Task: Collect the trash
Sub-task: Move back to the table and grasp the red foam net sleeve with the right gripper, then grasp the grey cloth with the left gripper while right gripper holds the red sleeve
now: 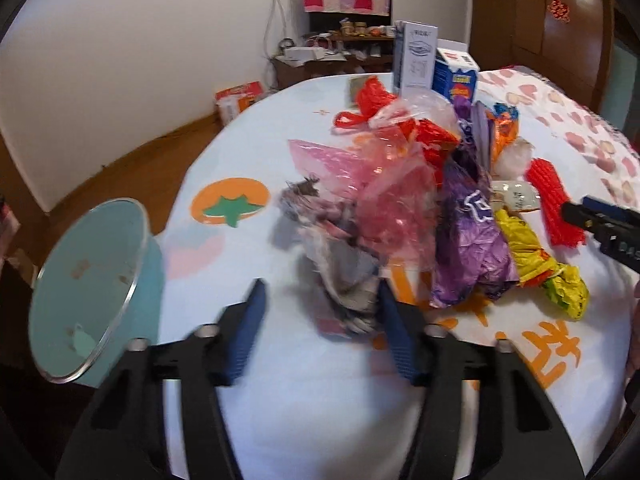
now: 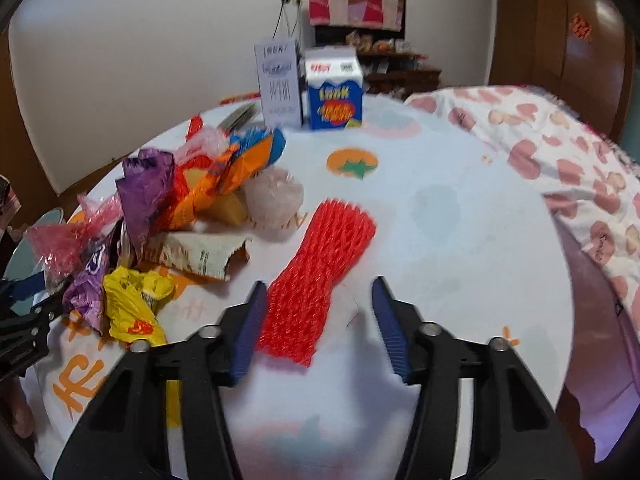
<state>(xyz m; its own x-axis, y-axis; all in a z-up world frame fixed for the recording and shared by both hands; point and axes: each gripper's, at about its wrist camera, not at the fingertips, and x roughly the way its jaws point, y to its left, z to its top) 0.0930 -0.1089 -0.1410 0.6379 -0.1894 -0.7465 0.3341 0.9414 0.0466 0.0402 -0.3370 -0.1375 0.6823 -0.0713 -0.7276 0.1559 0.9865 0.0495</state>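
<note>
The left gripper (image 1: 320,312) stands apart around a grey crumpled wrapper (image 1: 340,264) at the trash pile (image 1: 440,208) mid-table. The right gripper (image 2: 318,316), also apart, straddles the red foam net (image 2: 320,268). A teal bin (image 1: 88,280) sits at the table's (image 1: 320,420) left edge.

Matt black plastic left claw (image 1: 320,300) with ribbed blue pads (image 1: 252,332); between them, a crumpled grey printed wrapper (image 1: 340,264), dull. Beyond it, thin glossy pink film bag (image 1: 352,176), crinkled. Right of it, shiny purple foil wrapper (image 1: 468,248). Between the right claw (image 2: 320,300) tips, red foam mesh sleeve (image 2: 320,272), rough and matt. Beneath, smooth printed tablecloth (image 2: 460,248).
</note>
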